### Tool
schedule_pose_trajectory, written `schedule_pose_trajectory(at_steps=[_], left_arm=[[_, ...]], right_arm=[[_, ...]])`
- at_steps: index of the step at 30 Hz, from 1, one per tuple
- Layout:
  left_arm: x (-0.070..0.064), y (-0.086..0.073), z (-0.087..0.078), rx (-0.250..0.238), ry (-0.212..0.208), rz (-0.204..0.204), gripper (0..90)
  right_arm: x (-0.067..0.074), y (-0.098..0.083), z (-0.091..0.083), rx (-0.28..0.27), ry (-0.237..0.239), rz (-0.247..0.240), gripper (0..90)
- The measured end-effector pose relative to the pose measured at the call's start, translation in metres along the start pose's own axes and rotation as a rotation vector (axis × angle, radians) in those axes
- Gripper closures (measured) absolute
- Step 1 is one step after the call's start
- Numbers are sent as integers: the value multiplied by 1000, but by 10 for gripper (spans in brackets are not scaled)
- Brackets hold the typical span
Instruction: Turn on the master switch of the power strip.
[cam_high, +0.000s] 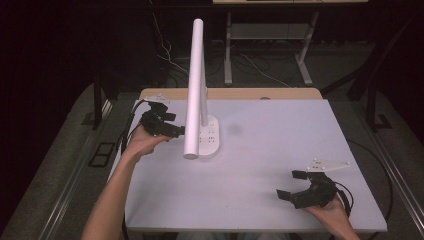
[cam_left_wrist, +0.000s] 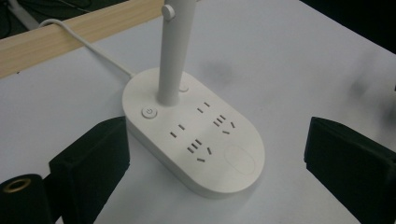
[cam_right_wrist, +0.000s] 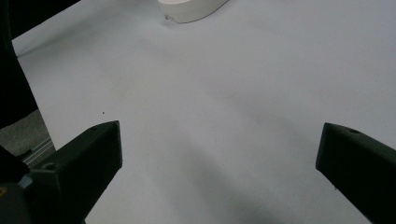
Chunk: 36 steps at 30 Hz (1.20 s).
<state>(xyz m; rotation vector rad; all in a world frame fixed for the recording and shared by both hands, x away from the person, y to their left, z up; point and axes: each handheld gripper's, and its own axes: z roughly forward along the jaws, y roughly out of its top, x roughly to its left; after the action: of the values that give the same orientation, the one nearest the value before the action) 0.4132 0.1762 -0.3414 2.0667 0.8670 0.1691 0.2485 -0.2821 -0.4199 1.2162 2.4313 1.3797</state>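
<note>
White lamp base (cam_left_wrist: 194, 133) near the surface's far left edge, my left gripper (cam_left_wrist: 215, 163) spread wide around it.
I'd aim one jaw squarely at the power button (cam_left_wrist: 149, 112); my right gripper (cam_high: 300, 186) rests open near the right corner.

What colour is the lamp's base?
White, like its stem. The lamp base with its sockets and power button shows best in the left gripper view.

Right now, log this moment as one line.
left gripper: open, beside lamp base | right gripper: open, empty | lamp head: unlit
</note>
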Motion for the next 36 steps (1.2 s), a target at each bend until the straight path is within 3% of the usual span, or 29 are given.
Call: schedule_pose_trajectory(at_steps=[4,9,20,24,36], left_arm=[[4,2,3,-1,8,-1,77],[12,5,7,-11,1,-46,105],[24,8,18,-16,7,-105,158],[29,7,25,-27,26,-133,199],[42,1,36,-71,16,-219,323]], right_arm=[[0,0,0,-2,-1,-2,0],[-1,0,-1,-1,-1,0,0],[-1,0,-1,3,0,2,0],[-1,-1,-1,-1,-2,2,0],[-2,-1,-2,2,-3,4,0]])
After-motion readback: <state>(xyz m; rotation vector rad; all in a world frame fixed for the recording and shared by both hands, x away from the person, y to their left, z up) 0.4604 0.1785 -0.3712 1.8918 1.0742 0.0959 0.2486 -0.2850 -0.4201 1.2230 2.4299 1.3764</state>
